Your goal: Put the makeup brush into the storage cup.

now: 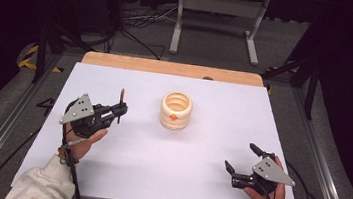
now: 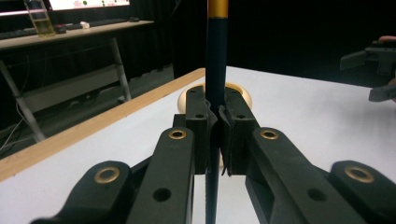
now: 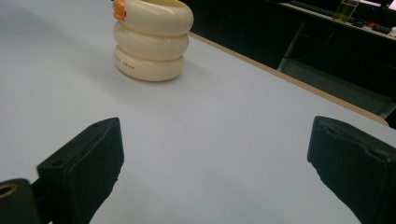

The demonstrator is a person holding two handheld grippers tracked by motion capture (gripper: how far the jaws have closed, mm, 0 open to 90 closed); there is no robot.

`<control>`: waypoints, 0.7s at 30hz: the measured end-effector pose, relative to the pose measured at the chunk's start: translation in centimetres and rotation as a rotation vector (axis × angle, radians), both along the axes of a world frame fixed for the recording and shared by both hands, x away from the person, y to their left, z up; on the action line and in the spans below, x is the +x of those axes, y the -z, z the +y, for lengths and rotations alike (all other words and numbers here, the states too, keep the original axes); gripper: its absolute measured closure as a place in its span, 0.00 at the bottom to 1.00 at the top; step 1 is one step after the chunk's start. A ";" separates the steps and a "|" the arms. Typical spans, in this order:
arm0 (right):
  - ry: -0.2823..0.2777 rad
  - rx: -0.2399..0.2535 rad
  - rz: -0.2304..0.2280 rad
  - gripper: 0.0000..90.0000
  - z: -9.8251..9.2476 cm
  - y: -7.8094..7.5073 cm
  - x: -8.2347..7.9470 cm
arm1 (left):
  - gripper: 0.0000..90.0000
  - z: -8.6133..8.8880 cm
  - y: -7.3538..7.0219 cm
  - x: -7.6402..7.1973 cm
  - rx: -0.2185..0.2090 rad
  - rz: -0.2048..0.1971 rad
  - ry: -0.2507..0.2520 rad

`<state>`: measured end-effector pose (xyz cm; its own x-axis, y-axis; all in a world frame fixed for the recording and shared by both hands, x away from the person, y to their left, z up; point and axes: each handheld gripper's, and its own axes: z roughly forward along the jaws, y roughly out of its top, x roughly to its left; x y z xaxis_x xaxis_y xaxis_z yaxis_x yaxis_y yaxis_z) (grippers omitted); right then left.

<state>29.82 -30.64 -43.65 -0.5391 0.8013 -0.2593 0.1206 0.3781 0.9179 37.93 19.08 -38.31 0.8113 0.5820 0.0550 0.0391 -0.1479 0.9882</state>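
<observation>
Pen (image 1: 121, 104), clenched upright in the left tongs (image 1: 119, 110) beside the cream holder (image 1: 176, 110), could tip it on a skewed entry; right tongs (image 1: 241, 161) released.

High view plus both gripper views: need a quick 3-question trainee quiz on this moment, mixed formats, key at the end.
1. True or false: the left gripper is shut on the dark pen.
2. Multiple choice: the cream ringed holder is
A. lying on its side
B. standing upright on the white table, apart from both grippers
C. held in the right gripper
3. Fill in: the right gripper's jaws stand ____ with nothing between them.

Key: 1 true; 2 B; 3 open.
</observation>
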 end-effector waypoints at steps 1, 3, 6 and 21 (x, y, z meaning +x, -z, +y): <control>0.002 -0.001 0.000 0.05 0.0 0.0 0.0 | 0.93 -0.2 -0.2 0.2 -0.002 -0.002 0.001; 0.006 -0.002 0.000 0.05 0.0 0.1 0.0 | 0.93 -0.6 -0.5 0.4 -0.012 -0.006 0.007; 0.004 -0.009 0.005 0.05 0.1 0.2 0.0 | 0.93 -1.2 -0.8 0.7 -0.011 -0.015 0.015; 0.017 0.036 -0.050 0.05 -0.1 0.0 -0.4 | 0.93 -5.9 -1.7 3.8 -0.056 -0.035 0.083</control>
<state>29.46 -30.76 -43.68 -0.5125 0.8196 -0.2562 0.0801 0.3427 0.9360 41.70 13.14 -36.59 0.8553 0.5154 0.0535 -0.0061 -0.0933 0.9956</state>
